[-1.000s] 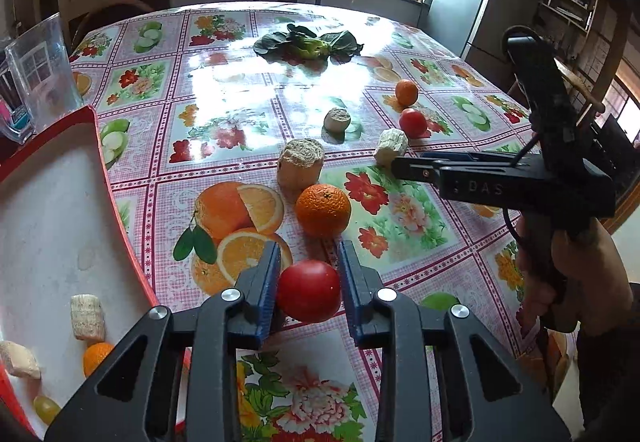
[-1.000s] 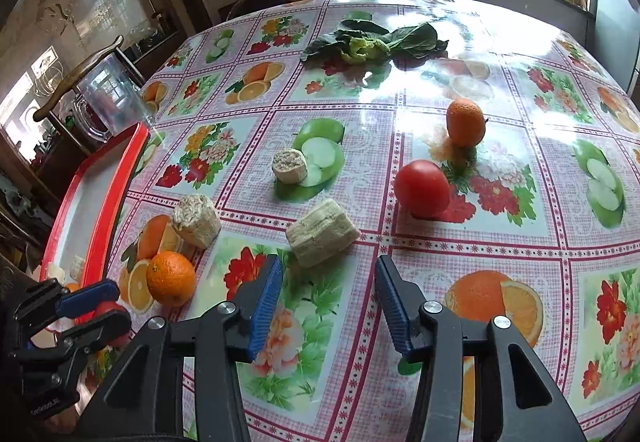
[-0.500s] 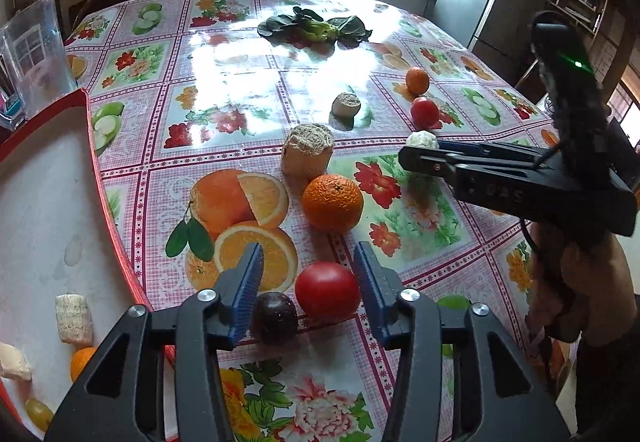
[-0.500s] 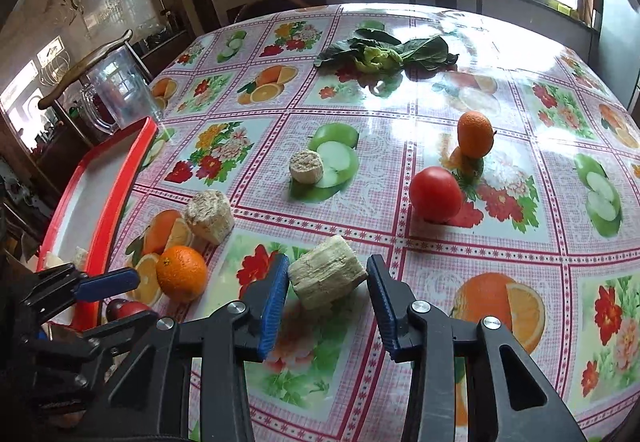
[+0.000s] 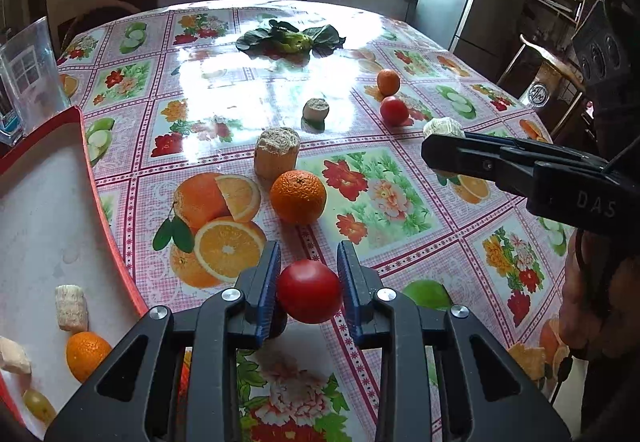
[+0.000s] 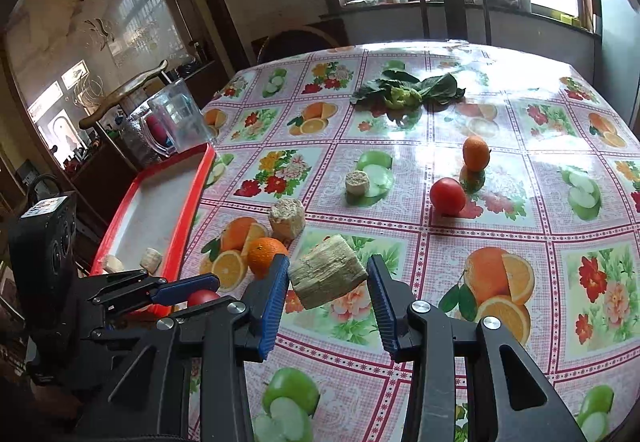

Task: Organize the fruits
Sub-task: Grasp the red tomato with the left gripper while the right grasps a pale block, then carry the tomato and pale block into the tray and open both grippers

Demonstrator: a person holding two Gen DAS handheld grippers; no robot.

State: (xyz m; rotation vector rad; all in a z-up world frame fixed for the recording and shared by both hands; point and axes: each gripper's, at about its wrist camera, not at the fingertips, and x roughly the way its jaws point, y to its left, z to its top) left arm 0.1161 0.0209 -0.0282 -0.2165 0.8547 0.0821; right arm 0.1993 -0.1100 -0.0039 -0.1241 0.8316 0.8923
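While both grippers are closed on food, the scene is listed from largest to smallest.

Table: covered by a glossy cloth printed with fruit and flowers; most of both views is filled by it.
Red tray: set at the table's 9 o'clock edge in the left wrist view; a white floor is seen inside, and a small orange, a green grape and two pale chunks are held in it.
Clear jug: placed just beyond the tray's far end.
Leafy greens: laid at 12 o'clock, far across the table.
Left gripper: a red tomato is clamped between its blue pads, with a narrow gap; it is seen at 6 o'clock, near the tray's rim.
Right gripper: a pale, fibrous chunk is pinched between its pads and held clear of the cloth.
Loose orange: rested on the cloth at 12 o'clock from the held tomato, touching a tan cylindrical piece behind it.
Far pieces: a second tomato and a second orange are seen close together at 1 o'clock in the right wrist view; a small round chunk is left well apart at 12 o'clock.
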